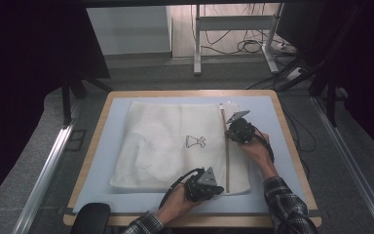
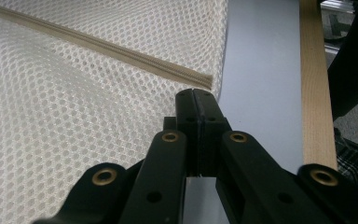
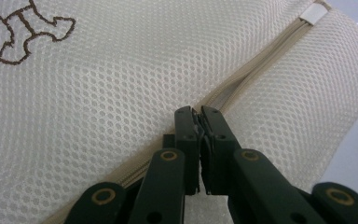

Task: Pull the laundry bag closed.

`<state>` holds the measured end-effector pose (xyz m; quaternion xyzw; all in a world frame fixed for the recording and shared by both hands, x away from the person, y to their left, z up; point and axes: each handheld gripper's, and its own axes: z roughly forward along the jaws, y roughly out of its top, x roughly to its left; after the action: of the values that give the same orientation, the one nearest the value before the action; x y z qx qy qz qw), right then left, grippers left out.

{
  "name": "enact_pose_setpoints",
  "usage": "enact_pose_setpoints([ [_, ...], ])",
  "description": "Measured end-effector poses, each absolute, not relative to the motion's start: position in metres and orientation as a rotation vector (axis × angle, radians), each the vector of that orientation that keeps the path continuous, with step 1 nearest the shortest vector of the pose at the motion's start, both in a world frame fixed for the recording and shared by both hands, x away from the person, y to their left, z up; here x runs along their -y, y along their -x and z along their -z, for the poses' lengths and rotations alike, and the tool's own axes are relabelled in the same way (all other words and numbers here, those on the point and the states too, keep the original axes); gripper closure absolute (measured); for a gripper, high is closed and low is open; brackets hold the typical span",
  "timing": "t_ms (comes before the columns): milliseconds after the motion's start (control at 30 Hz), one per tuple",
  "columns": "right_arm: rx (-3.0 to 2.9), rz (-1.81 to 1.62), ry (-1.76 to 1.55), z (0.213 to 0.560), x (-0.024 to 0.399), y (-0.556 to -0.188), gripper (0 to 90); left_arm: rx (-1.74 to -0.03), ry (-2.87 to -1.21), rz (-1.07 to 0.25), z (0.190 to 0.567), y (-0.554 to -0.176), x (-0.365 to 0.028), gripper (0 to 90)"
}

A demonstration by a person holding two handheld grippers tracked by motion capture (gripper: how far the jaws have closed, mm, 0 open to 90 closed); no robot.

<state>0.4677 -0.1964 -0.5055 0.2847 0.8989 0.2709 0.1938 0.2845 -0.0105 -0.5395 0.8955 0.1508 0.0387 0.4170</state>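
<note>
Mesh laundry bag [image 1: 170, 146], cream-white and roughly square, lies flat in the middle of the high view on a pale blue-grey mat [image 1: 268, 109] that covers a tabletop [image 1: 100, 122] edged in light wood. Its fabric is an open honeycomb net. Whether anything is inside cannot be told, though the surface looks slightly lumpy toward the lower left. A small brown outline drawing [image 1: 195, 142] sits near the bag's centre. A beige zipper [image 1: 226, 156] runs straight along the bag's right side, from a small white tab [image 3: 315, 14] at the upper end down to the lower edge.

The left hand-held gripper [image 1: 213, 190], at the lower centre of the high view, rests at the bag's lower right corner; in the left gripper view its black jaws are pressed together just below the zipper's end, at the mesh edge, and whether any fabric is caught between them cannot be told. The right hand-held gripper [image 1: 230, 132], at centre right, sits on the zipper line partway down; in the right gripper view its jaws are nearly together and seem to pinch something small at the zipper, where the teeth part slightly.
</note>
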Motion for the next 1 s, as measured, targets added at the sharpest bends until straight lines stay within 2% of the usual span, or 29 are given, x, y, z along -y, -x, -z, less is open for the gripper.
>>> enact_pose_setpoints([
  [1000, -2.496, -0.757, -0.851, 0.506, 0.193, -0.493, 85.8, -0.391, -2.235, -0.090, 0.540, -0.284, 0.011, 90.0],
])
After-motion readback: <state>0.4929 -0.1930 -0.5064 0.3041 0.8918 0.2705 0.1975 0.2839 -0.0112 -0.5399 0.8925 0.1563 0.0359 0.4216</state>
